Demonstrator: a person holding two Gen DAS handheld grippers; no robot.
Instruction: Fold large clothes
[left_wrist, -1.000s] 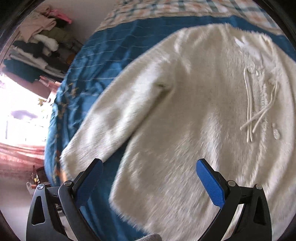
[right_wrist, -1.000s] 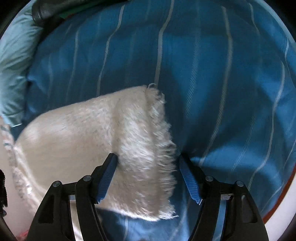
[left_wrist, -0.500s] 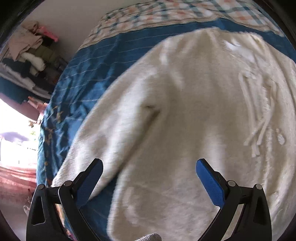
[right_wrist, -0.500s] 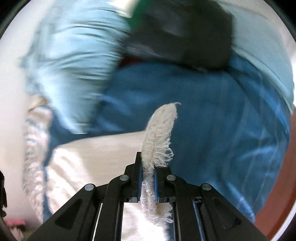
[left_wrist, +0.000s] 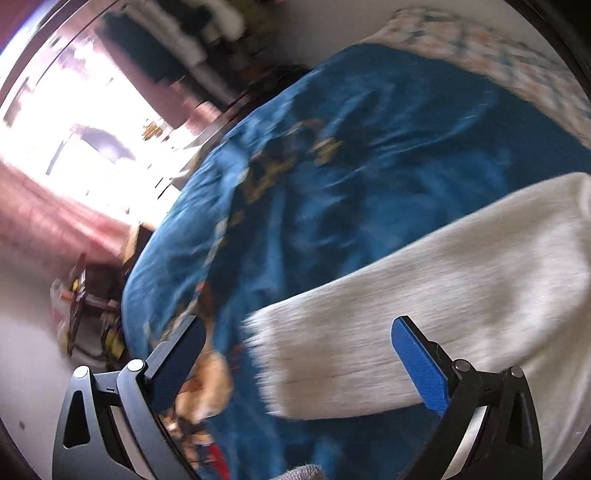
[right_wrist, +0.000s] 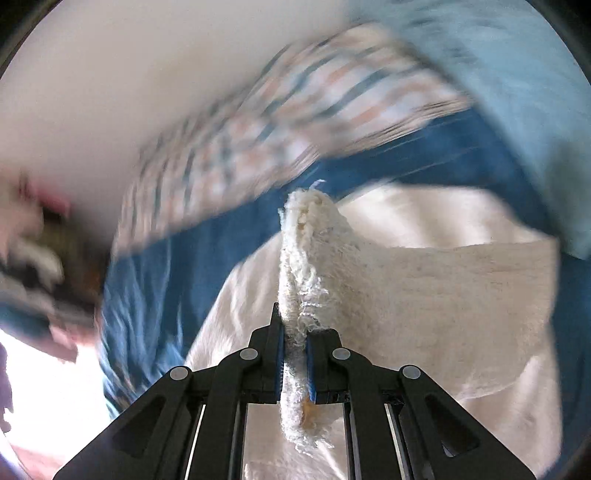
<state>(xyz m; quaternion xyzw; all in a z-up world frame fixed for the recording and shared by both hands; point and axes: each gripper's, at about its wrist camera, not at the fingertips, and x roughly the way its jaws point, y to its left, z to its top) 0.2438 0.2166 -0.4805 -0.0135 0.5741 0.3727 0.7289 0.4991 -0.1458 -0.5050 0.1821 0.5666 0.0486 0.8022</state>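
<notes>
A fluffy cream sweater lies on a blue bedspread. In the left wrist view its left sleeve (left_wrist: 424, 317) stretches from the right, with the cuff end between the jaws of my open left gripper (left_wrist: 306, 358), which hovers over it. In the right wrist view my right gripper (right_wrist: 294, 354) is shut on the fringed cuff of the other sleeve (right_wrist: 306, 258) and holds it up over the sweater's body (right_wrist: 461, 295). Both views are blurred by motion.
The blue bedspread (left_wrist: 369, 155) has a checked blanket (right_wrist: 258, 125) along the far side by a white wall. A pale blue pillow (right_wrist: 517, 92) lies at the bed's right. A bright window (left_wrist: 85, 147) and cluttered furniture (left_wrist: 85, 306) stand beyond the bed's left edge.
My right gripper closed on the right sleeve cuff, lifted it and swung it over the sweater's body. My left gripper moved left from the body to the left sleeve's cuff end.
</notes>
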